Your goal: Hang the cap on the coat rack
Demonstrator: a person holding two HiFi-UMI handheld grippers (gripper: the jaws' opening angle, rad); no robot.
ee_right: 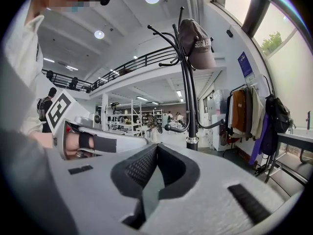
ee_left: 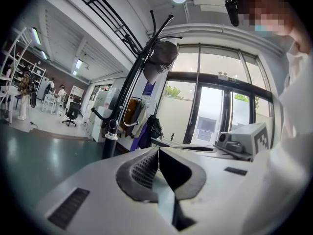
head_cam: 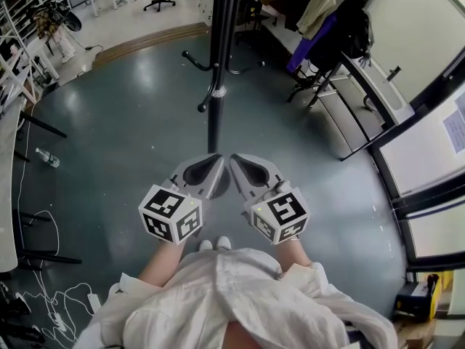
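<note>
**Cap on the hook, both grippers empty**

The dark grey-brown fabric baseball cap (ee_right: 198, 42) hangs on one of the top hooks of the tall black metal coat rack (ee_right: 189, 102). Its crown sits over the hook and its brim points down, high above both grippers and well apart from them. The left gripper (ee_left: 157, 152) has its fingers clenched together with nothing between them. The right gripper (ee_right: 156, 148) is pressed closed in the same way and is also empty. In the head view the two sit side by side, tips near each other, in front of the rack's pole over the glossy grey-green floor (head_cam: 109, 122).

From how things lie, the hanging looks done.

If the cap needed resettling, it would likely handle as a very light thing. The crown is soft and would fold under a pinch, while the brim is stiffer and keeps its shape. The brim is probably the best place to take hold — a firm flat edge the fingers can close on without crushing anything. The cloth should not be slippery, and nothing about it looks fragile. The main risk I would expect is nudging it off the hook, since only its own slight weight holds it there.
</note>
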